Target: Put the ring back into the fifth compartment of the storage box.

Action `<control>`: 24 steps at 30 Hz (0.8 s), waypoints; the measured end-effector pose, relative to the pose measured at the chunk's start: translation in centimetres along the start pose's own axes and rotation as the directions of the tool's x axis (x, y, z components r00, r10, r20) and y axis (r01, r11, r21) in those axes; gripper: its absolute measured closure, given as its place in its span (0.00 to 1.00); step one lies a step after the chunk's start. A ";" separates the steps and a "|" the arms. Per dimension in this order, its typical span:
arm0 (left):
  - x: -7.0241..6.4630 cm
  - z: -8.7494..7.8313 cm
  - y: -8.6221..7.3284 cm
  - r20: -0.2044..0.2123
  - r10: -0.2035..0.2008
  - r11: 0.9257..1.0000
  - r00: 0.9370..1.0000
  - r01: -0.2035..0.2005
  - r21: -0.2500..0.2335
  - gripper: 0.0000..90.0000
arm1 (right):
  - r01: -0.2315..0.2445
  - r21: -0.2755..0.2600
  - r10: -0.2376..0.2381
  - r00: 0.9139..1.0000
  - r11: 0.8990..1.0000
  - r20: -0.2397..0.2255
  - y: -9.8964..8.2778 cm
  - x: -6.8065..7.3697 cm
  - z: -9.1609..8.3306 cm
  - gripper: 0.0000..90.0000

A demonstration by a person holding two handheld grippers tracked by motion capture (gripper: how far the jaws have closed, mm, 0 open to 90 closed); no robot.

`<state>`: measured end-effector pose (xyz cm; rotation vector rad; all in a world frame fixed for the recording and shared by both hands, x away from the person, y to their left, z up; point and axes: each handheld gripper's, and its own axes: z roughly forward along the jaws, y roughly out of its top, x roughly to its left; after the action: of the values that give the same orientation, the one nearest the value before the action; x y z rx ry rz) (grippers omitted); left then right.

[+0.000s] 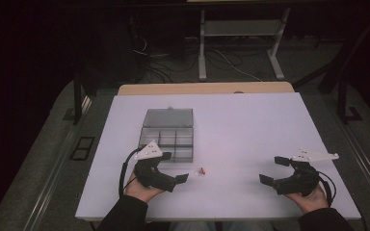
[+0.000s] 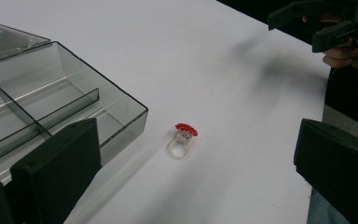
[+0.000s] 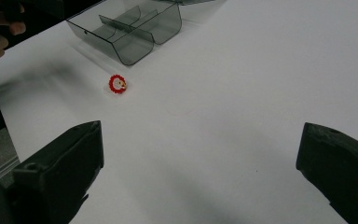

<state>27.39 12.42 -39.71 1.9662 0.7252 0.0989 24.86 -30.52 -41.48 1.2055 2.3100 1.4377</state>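
Clear plastic ring with a red toothed top lies on the white table, just beside the near corner of the smoke-grey transparent compartment box, whose lid is folded back. Left gripper, jaws spread wide and empty, rests near the ring, facing it from the left. Right gripper, also spread and holding nothing, sits well apart at the table's right side, pointing toward the ring.
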 end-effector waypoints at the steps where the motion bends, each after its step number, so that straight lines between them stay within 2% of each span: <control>1: 0.0 0.1 0.1 0.001 0.001 1.000 1.000 -0.001 0.006 0.00 | 0.000 0.000 0.000 1.000 1.000 0.000 0.0 0.0 0.0 0.00; 13: -0.6 1.9 0.7 0.025 0.036 0.997 0.999 -0.038 0.073 0.00 | 0.003 0.000 -0.003 1.000 1.000 -0.001 0.0 0.0 0.0 0.00; 24: -1.0 3.2 0.9 0.050 0.065 0.988 0.997 -0.071 0.134 0.00 | 0.006 0.003 -0.006 1.000 1.000 -0.002 0.0 0.0 0.0 0.00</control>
<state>28.14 9.06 -40.31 2.1163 0.6497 0.0469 24.85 -30.49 -41.49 1.1980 2.3157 1.4348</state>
